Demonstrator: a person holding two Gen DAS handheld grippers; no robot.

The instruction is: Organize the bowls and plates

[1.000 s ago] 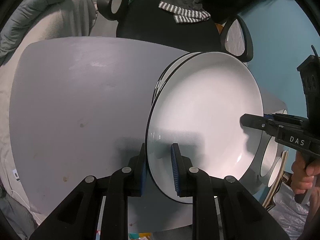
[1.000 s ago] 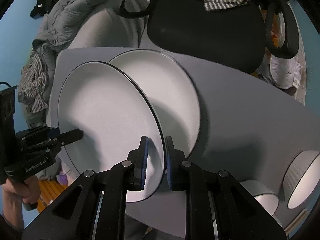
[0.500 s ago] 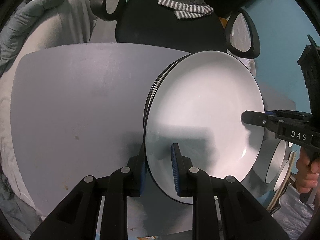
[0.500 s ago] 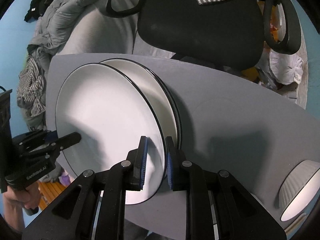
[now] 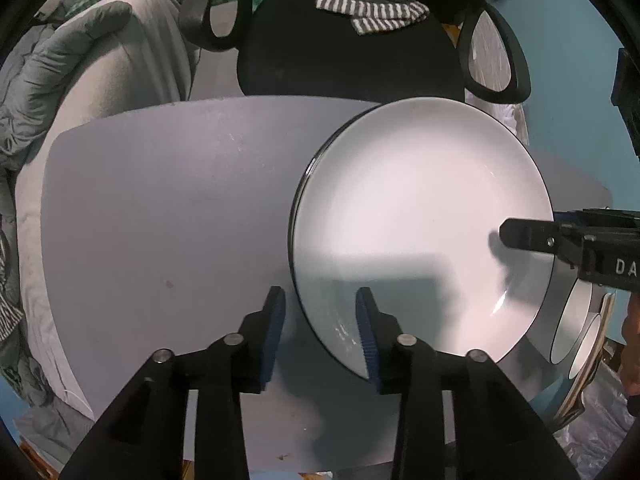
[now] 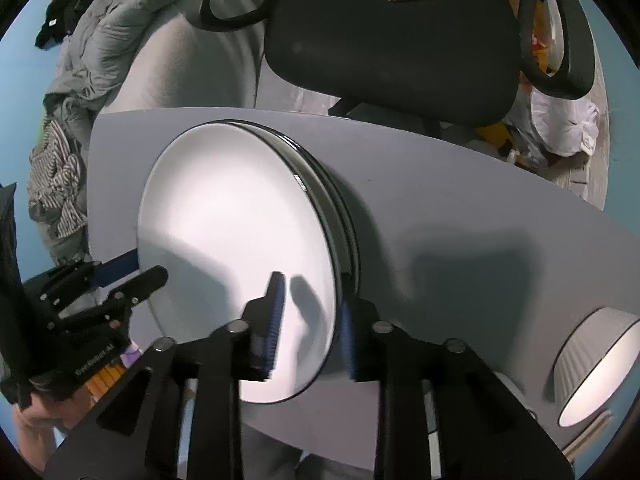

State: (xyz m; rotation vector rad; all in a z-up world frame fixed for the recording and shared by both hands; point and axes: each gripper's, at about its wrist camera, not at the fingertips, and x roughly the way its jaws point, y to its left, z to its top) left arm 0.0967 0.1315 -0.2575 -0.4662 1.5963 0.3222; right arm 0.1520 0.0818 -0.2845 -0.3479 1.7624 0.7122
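Observation:
A white plate with a thin black rim (image 5: 420, 216) lies on top of another like it, a stack on the grey table (image 5: 168, 216). The stack also shows in the right wrist view (image 6: 236, 232). My left gripper (image 5: 320, 316) is open, its fingers on either side of the plate's near rim without gripping it. My right gripper (image 6: 310, 312) is open too, straddling the opposite rim. A white ribbed bowl (image 6: 592, 364) stands at the table's right end.
A black office chair (image 6: 392, 40) stands behind the table. A grey sofa with clothes (image 5: 80, 72) is at the left. More white bowls (image 5: 576, 328) sit beyond the plates at the table's right edge.
The held plate came down onto the plate below. Both grippers then opened and let go of its rim.

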